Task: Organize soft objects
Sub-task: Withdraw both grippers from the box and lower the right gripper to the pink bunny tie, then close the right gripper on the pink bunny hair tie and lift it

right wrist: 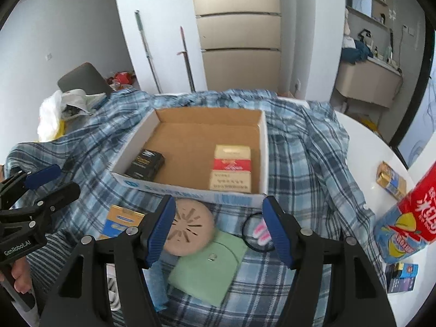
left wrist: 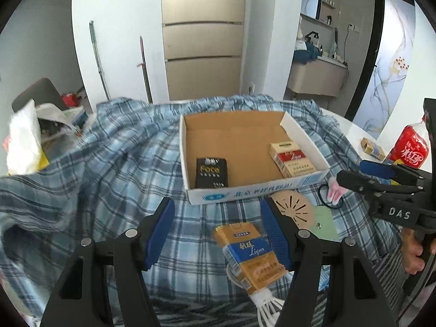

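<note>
Left gripper hangs with jaws apart over the plaid cloth, a yellow-blue pack lying between them, ungripped. Right gripper gapes too – over a tan disc and green pouch. Only the right view shows the chip bag lower right; the cardboard box sits mid-frame in both.

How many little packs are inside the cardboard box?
2. A black pack lies at the box's near left corner, and a red and white pack lies near its right wall. Nothing else shows inside the box.
</note>
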Available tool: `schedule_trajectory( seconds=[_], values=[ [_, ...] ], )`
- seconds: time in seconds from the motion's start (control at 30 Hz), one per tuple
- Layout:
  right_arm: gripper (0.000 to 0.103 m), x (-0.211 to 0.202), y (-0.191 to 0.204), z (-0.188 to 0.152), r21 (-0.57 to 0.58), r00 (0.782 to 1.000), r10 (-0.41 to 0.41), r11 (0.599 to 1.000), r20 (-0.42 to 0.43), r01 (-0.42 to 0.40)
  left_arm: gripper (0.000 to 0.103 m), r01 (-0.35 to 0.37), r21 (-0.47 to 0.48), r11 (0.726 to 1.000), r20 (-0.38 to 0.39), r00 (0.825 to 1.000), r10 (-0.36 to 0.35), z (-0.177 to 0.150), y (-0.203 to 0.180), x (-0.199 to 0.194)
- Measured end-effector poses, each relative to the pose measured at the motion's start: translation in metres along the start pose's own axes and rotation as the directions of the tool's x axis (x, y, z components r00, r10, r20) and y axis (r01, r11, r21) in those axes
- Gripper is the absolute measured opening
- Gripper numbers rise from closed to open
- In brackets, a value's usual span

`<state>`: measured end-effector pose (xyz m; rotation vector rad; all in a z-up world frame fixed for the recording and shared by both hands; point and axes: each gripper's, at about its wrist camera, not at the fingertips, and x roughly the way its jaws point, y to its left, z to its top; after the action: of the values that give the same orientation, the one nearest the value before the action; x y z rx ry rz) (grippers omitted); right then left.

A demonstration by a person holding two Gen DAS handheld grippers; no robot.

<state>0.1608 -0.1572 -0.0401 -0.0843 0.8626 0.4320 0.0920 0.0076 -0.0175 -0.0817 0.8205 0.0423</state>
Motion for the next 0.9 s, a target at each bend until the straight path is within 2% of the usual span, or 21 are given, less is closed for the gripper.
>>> schedule_trajectory(
  seconds=[0.27, 0.43, 0.57, 0.73, 0.8, 0.9],
  values=[
    [0.065, 0.031, -0.030, -0.008, 0.064, 0.998, -0.034, 0.997, -0.052, 0.038, 0.068, 0.018, 0.038, 0.999, -0.043, 0.999, -0.016, -0.023, -0.013, 0.029],
    [0.065, 0.053, -0.044, -0.014, 0.108, 0.993, -0.054, 0.992, -0.104, 0.065, 0.068, 0.008, 0.051, 0.999, -0.031, 1.000, -0.006, -0.028, -0.016, 0.033],
    [0.065, 0.068, -0.052, -0.016, 0.139, 0.988, -0.019, 0.989, -0.153, 0.041, 0.068, 0.006, 0.039, 0.999, -0.040, 0.999, -0.005, -0.029, -0.013, 0.038],
    [0.057, 0.073, -0.054, -0.017, 0.150, 0.985, -0.013, 0.988, -0.169, 0.039, 0.068, 0.015, 0.018, 1.000, -0.053, 0.999, -0.014, -0.029, -0.009, 0.041],
    [0.050, 0.073, -0.054, -0.016, 0.150, 0.985, -0.017, 0.988, -0.173, 0.043, 0.068, 0.018, 0.018, 1.000, -0.053, 0.998, -0.017, -0.029, -0.010, 0.041],
    [0.047, 0.077, -0.054, -0.018, 0.143, 0.981, -0.027, 0.988, -0.193, 0.056, 0.068, 0.017, 0.026, 1.000, -0.058, 0.998, -0.016, -0.030, -0.011, 0.041]
  ],
)
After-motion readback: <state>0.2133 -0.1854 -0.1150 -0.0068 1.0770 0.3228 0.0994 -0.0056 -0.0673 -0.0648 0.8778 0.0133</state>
